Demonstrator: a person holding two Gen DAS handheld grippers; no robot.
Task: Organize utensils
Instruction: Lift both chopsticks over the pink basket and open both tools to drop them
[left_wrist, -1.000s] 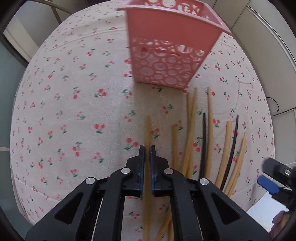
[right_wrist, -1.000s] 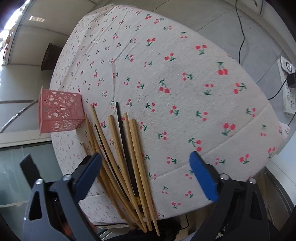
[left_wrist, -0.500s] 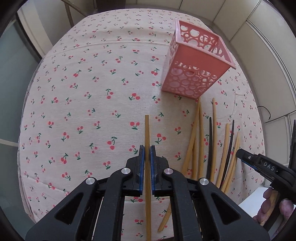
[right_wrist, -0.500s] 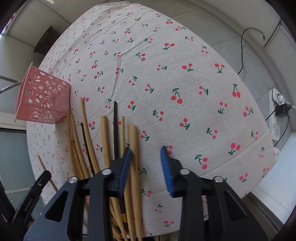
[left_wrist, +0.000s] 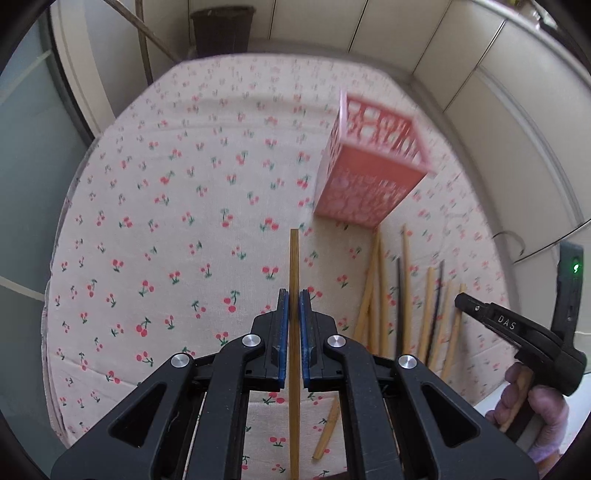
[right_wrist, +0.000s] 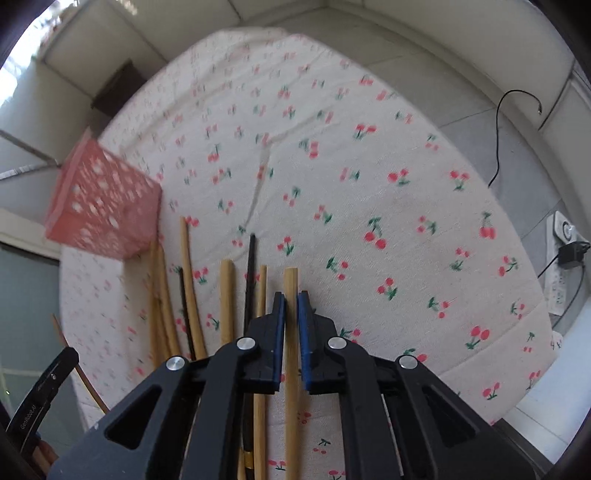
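— Pinching one wooden chopstick (left_wrist: 294, 266), the left gripper (left_wrist: 294, 297) holds it clear above the cherry-print tablecloth (left_wrist: 177, 229), its tip pointing toward the pink basket (left_wrist: 369, 184).

— And the right gripper (right_wrist: 291, 301)?

— Its jaws have closed on another light chopstick (right_wrist: 290, 280), the rightmost of the chopstick pile (right_wrist: 192, 288) lying just beside the basket.

— The basket?

— Upright on the cloth, blurred.

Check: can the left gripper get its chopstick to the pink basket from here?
Probably yes. The left gripper is shut on a chopstick, and only bare cloth lies between it and the basket, whose open top looks free.
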